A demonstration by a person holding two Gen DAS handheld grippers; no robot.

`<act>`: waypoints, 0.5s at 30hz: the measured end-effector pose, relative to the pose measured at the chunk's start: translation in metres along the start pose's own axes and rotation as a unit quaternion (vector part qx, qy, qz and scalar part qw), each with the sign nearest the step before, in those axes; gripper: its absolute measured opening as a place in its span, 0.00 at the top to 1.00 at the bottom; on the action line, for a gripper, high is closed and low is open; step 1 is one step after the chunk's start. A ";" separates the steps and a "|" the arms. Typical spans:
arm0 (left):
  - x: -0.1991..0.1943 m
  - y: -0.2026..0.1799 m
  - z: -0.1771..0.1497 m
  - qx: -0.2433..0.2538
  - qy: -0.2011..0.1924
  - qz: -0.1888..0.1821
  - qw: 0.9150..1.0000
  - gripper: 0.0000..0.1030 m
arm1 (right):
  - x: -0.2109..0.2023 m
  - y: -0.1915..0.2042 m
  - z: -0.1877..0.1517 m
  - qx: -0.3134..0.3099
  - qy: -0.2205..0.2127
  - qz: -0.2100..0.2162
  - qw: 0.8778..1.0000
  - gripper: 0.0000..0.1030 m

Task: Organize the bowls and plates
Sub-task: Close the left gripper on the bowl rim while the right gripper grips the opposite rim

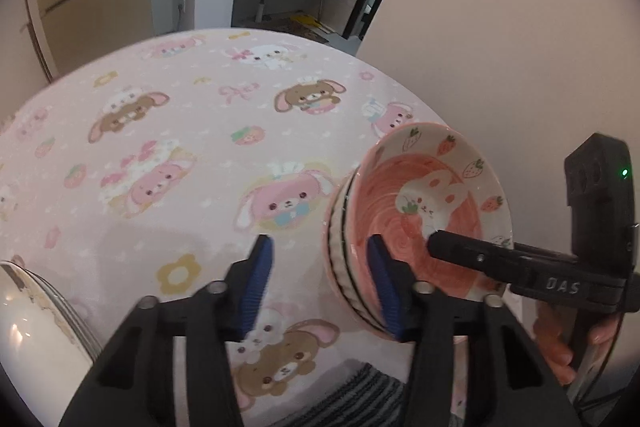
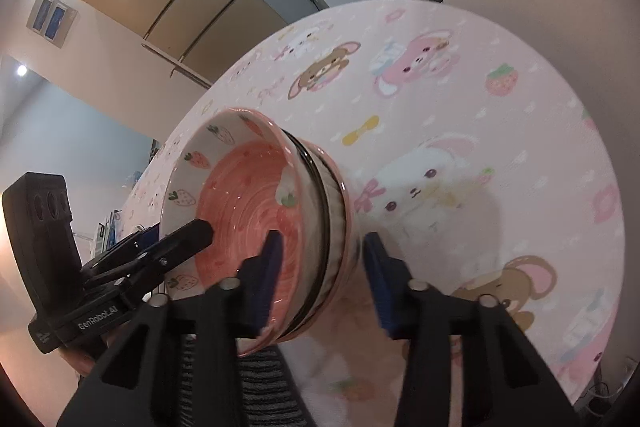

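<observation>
Bowls: you have a nested stack of bowls [image 1: 420, 187] standing on the counter [image 1: 180, 147], near its edge on your side. The top one is pink inside, with strawberries and a rabbit painted on it.
Counter: it wears a pink cloth printed with bunnies and bears.
Left gripper [image 1: 320, 241]: your fingers straddle the left wall of the stack. One blue pad is inside the top bowl and the other is outside over the cloth. The outer pad stands clear of the wall with cloth showing between, so you have hold of nothing.
Right gripper [image 2: 323, 235]: your fingers straddle the opposite wall, one pad inside the bowl and one just beside the outer rims. The gaps are slim and blurred, so you cannot tell whether the pads press on the stack.
Both together: in each wrist view, one black finger of the other gripper reaches over the rim into the pink well.
Plates [image 1: 32, 327]: a stack of pale plates sits at the counter's near left edge, well apart from the bowls.
Striped cloth [image 1: 360, 395]: it lies below the counter edge, under your left gripper.
</observation>
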State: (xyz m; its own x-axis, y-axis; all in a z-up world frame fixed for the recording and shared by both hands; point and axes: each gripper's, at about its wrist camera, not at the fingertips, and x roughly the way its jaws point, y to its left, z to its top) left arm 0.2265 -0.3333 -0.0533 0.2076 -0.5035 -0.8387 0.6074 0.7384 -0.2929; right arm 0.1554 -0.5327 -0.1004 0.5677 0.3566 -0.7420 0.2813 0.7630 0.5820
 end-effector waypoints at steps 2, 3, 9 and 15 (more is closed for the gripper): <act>0.003 0.000 0.003 -0.008 0.003 0.001 1.000 0.56 | 0.003 -0.003 0.001 0.006 0.001 -0.002 1.000 0.61; 0.006 -0.002 0.004 -0.007 0.004 0.008 1.000 0.57 | 0.004 -0.005 0.001 0.010 0.001 -0.002 1.000 0.61; 0.025 -0.001 0.006 -0.030 0.038 -0.028 0.998 0.62 | 0.009 -0.014 0.004 0.046 0.011 0.018 0.999 0.65; 0.029 -0.003 0.005 -0.040 0.045 -0.040 0.997 0.62 | 0.012 -0.017 0.004 0.037 0.010 0.033 0.999 0.64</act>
State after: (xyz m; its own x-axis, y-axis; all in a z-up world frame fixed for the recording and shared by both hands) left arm 0.2341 -0.3525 -0.0741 0.0890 -0.5229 -0.8478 0.5549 0.7328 -0.3938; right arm 0.1600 -0.5439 -0.1178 0.5716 0.4158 -0.7074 0.3002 0.6963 0.6519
